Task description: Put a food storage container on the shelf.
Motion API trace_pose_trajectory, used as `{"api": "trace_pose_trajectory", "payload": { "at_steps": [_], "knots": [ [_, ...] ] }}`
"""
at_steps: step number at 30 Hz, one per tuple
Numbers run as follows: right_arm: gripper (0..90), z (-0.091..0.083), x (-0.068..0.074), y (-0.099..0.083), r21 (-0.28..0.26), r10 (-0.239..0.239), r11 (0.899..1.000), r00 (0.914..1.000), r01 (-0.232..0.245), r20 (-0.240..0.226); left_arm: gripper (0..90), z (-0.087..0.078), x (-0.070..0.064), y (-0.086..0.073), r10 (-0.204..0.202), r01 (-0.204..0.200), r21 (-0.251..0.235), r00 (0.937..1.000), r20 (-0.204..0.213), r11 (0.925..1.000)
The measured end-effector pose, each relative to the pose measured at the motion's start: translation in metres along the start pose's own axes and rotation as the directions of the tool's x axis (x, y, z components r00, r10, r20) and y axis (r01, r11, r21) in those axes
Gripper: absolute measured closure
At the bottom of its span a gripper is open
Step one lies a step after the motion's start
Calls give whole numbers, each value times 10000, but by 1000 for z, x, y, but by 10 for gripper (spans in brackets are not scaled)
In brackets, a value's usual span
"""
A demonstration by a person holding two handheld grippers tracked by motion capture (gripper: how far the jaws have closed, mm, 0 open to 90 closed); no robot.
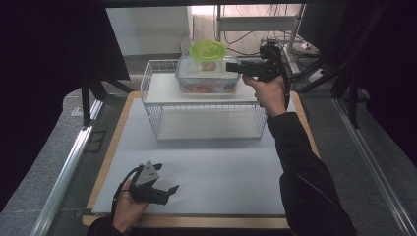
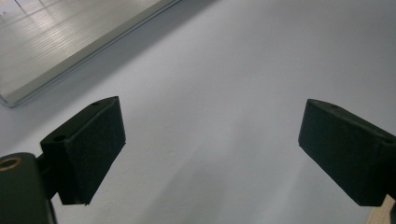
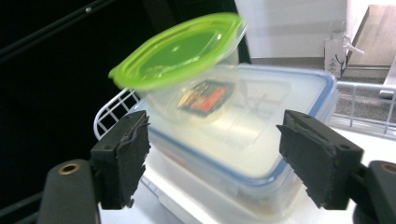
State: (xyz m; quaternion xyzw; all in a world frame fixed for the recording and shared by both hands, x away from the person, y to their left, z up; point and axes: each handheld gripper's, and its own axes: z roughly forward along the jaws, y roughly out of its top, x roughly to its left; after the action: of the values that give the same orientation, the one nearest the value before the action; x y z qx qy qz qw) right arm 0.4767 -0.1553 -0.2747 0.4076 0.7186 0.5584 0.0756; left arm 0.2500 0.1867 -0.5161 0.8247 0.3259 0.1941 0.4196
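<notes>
The small tub with the green lid [image 1: 208, 55] sits on top of the big clear box with the blue rim [image 1: 208, 74], in the upper middle of the high view; both are on the white shelf of the wire basket [image 1: 152, 88].

Near the bottom left of the high view, the left gripper [image 1: 164, 189] is held in a hand [image 1: 129, 206] low over the white mat [image 1: 216, 172]; its two black jaws are spread wide apart with nothing between them; in the left gripper view the jaws stand at the left and right edges with bare white mat between them, and a pale board edge [image 2: 70, 56] runs across the upper left corner.

Farther up, a dark sleeve [image 1: 300, 162] runs from the bottom right of the high view toward the basket; the hand [image 1: 269, 93] at its end holds the right gripper [image 1: 236, 69] at the right side of the big box.

In the right gripper view the right gripper [image 3: 212, 158] has its jaws wide open, one at the lower left and one at the lower right; the big clear box [image 3: 252, 149] sits between and just past them; the small tub [image 3: 187, 79] looks tilted and blurry in the upper middle; I cannot tell if the jaws touch the box.
</notes>
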Motion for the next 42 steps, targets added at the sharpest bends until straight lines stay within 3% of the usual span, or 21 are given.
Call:
{"api": "trace_pose_trajectory", "payload": {
  "at_steps": [7, 14, 22, 28, 42],
  "knots": [
    [153, -6, 8, -18, 307, -608, 9976, 9979, 615, -221, 76, 0, 0, 1, -139, 138, 99, 9998, 135, 9999],
    [100, -13, 19, -35, 439, -1377, 9894, 9901, 1388, -261, 77, 0, 1, 1, -187, 185, 136, 9997, 177, 9997],
    [48, -18, 29, -54, 822, -2326, 9693, 9726, 2319, -18, 86, -2, 2, 2, -484, 476, 179, 9977, 480, 9987],
    [31, -20, 34, -69, 1043, -2855, 9530, 9584, 2843, -36, 85, -2, 2, 2, -465, 458, 140, 9977, 485, 9989],
    [19, -30, 37, -112, 1448, -3249, 9355, 9457, 3224, -64, 64, -1, -1, 1, -110, 110, 27, 9994, 316, 9999]
  ]
}}
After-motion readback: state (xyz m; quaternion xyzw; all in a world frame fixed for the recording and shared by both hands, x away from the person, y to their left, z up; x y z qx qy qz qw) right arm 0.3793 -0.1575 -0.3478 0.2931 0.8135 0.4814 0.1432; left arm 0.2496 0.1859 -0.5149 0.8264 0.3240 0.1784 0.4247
